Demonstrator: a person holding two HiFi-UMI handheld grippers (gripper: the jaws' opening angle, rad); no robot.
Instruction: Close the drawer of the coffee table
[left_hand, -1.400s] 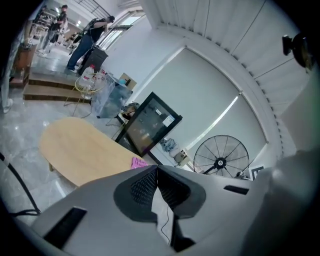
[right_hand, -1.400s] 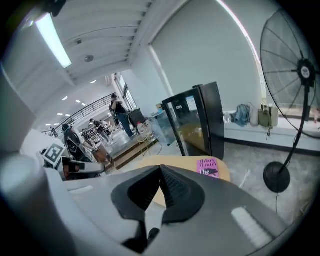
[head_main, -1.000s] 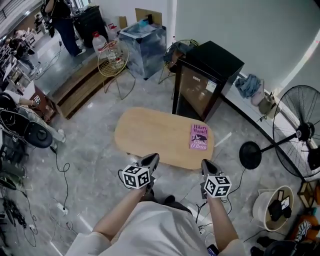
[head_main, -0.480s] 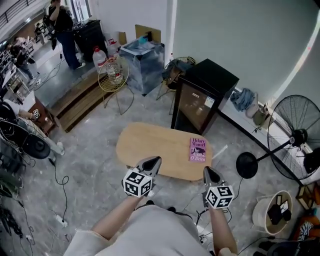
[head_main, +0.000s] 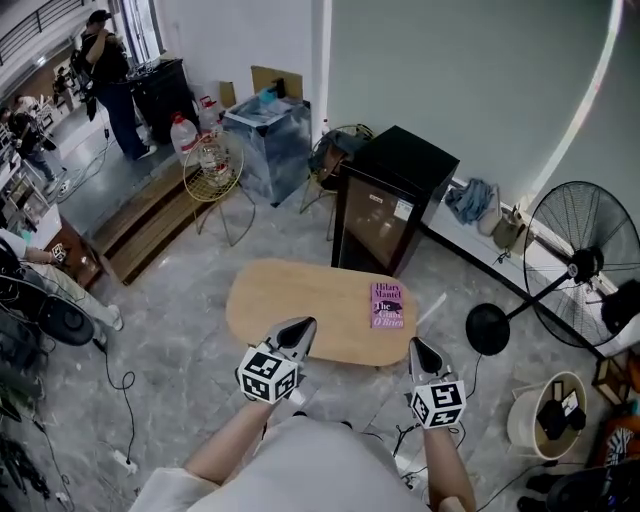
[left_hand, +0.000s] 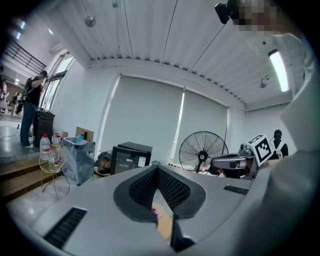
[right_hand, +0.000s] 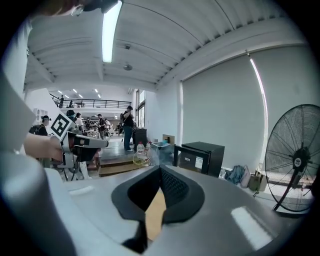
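Observation:
The oval wooden coffee table (head_main: 300, 300) stands on the grey floor in the head view, with a purple book (head_main: 387, 304) lying at its right end. No drawer shows from above. My left gripper (head_main: 302, 328) hangs over the table's near edge, shut and empty. My right gripper (head_main: 418, 348) is held near the table's right end, also shut with nothing in it. Both are well above the tabletop. In the left gripper view a sliver of the table (left_hand: 165, 226) shows between the shut jaws, and the right gripper view shows the table (right_hand: 154, 215) the same way.
A black cabinet (head_main: 390, 200) stands just behind the table. A standing fan (head_main: 580, 265) and its round base (head_main: 487, 328) are to the right, a white bucket (head_main: 540, 420) at lower right. Cables lie on the floor at left. People stand far back at upper left.
Both grippers and the head camera have risen, so the table looks smaller and further below. The grippers stayed shut and side by side.

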